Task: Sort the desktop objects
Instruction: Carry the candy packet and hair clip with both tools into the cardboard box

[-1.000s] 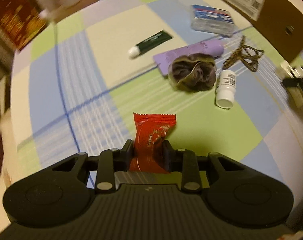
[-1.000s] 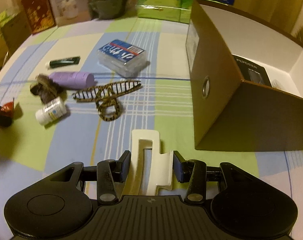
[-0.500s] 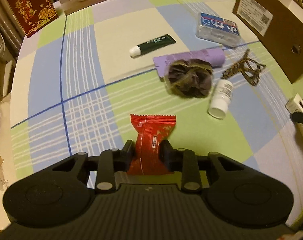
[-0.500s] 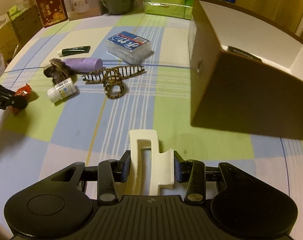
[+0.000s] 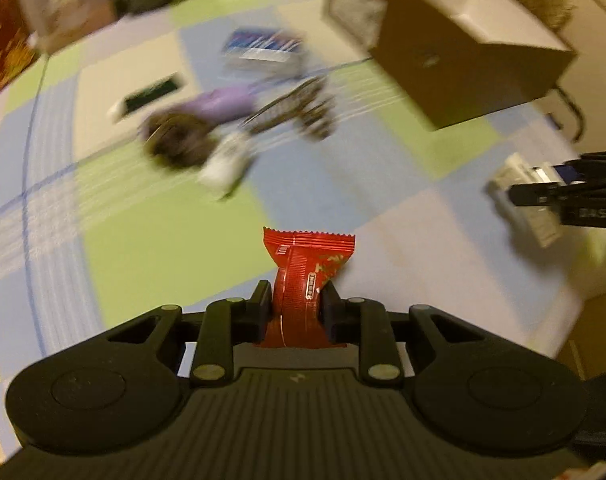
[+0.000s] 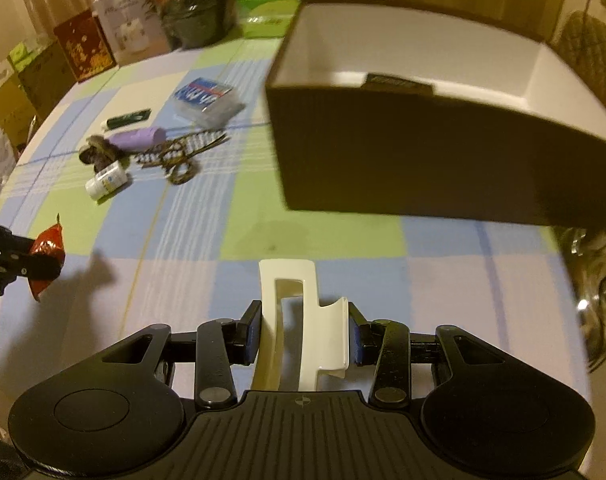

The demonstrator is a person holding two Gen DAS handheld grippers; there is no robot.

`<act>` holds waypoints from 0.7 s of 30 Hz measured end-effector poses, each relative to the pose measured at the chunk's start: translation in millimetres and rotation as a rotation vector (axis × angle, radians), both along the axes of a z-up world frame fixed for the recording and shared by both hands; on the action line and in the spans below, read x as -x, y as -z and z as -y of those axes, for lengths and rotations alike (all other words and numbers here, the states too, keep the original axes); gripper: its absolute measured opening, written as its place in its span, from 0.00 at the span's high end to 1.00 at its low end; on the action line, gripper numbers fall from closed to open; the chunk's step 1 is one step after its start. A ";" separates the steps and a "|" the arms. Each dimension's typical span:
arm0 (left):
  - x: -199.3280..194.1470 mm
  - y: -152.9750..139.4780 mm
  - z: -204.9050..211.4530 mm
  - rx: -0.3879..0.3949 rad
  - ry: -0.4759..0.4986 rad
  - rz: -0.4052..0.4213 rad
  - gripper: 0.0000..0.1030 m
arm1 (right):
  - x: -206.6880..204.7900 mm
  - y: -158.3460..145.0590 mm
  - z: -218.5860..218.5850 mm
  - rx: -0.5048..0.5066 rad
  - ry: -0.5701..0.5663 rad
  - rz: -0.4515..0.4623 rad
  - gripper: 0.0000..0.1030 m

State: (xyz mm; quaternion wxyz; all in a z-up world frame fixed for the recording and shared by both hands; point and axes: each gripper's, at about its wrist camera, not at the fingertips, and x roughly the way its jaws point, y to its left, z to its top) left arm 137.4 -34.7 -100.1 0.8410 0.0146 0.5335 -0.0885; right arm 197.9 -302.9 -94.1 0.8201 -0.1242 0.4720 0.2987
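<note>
My left gripper (image 5: 296, 309) is shut on a red candy wrapper (image 5: 307, 276) and holds it above the checked tablecloth. It also shows at the left edge of the right wrist view (image 6: 35, 264). My right gripper (image 6: 303, 332) is shut on a white hair claw clip (image 6: 299, 312), also seen at the right of the left wrist view (image 5: 523, 200). The open cardboard box (image 6: 443, 152) stands ahead of the right gripper, with a dark item (image 6: 397, 82) inside.
On the cloth lie a white pill bottle (image 6: 105, 180), a dark scrunchie (image 6: 97, 152), a purple tube (image 6: 141, 138), a green tube (image 6: 127, 119), a leopard-print hair clip (image 6: 179, 152) and a blue pack (image 6: 207, 98). Boxes (image 6: 103, 40) line the far edge.
Both grippers have lifted and swung right toward the cardboard box with their loads. The left view is now blurred by motion.
</note>
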 end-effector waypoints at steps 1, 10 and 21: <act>-0.6 -7.0 10.4 0.004 0.016 0.021 0.79 | -1.7 -4.7 7.2 -0.006 0.003 0.009 0.63; -26.7 -63.8 97.2 0.049 0.120 0.191 0.79 | -31.6 -44.5 62.9 -0.075 0.020 0.081 0.63; -99.5 -98.4 191.6 0.075 0.167 0.294 0.79 | -112.1 -96.3 105.9 -0.181 0.033 0.200 0.63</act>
